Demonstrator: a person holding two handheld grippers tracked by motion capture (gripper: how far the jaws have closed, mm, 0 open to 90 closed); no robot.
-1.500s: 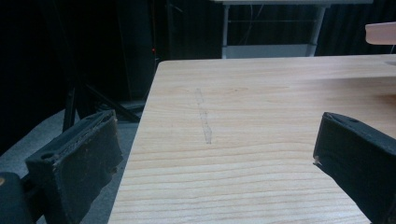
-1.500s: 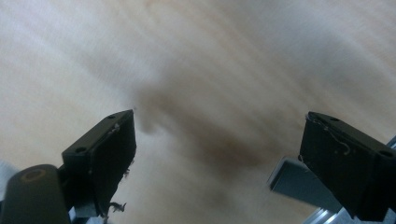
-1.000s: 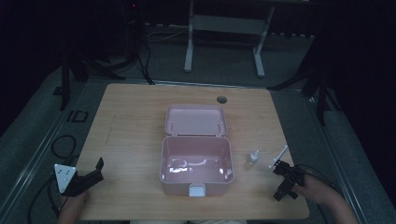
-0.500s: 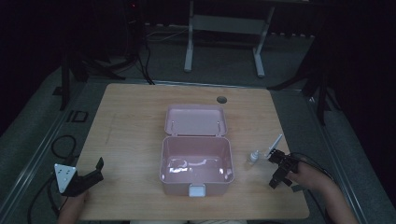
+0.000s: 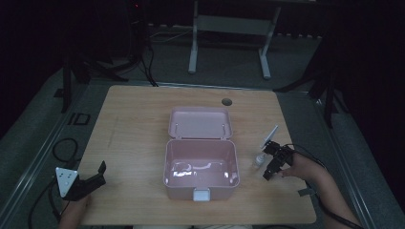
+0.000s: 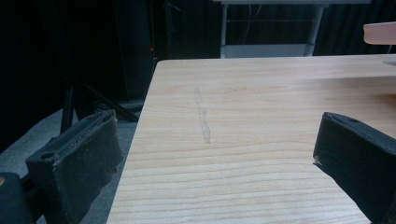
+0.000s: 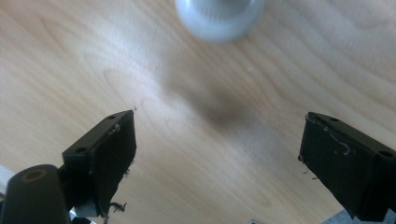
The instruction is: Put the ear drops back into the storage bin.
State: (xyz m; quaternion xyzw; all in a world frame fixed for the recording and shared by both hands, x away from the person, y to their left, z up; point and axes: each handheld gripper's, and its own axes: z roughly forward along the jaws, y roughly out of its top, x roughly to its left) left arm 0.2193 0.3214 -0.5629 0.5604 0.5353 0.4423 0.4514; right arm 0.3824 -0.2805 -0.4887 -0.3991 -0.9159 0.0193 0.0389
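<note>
**Q:** Where does the small bottle sit, and which of your hands is closer?

**A:** The small white bottle (image 5: 258,160) stands upright on the wooden table (image 5: 138,124), just right of the open pink box (image 5: 201,164). My right gripper (image 5: 269,162) hovers just beside it, on the side away from the box, jaws spread wide with nothing between them. In the right gripper view the bottle's round top (image 7: 219,16) lies straight ahead, past the jaw tips and a little left of centre. Its long axis runs up from the table, so I look nearly down its length.

**Q:** And the left?

**A:** My left gripper (image 5: 90,179) rests well apart at the near left corner of the table, jaws also open, bare wood between them in the left gripper view. The right is plainly the nearer one.

**Q:** What has changed?

**A:** A second ago my right gripper sat farther out toward the table's right edge and nearer to me. It has come in toward the bottle. The left gripper, box and bottle have not moved.
</note>
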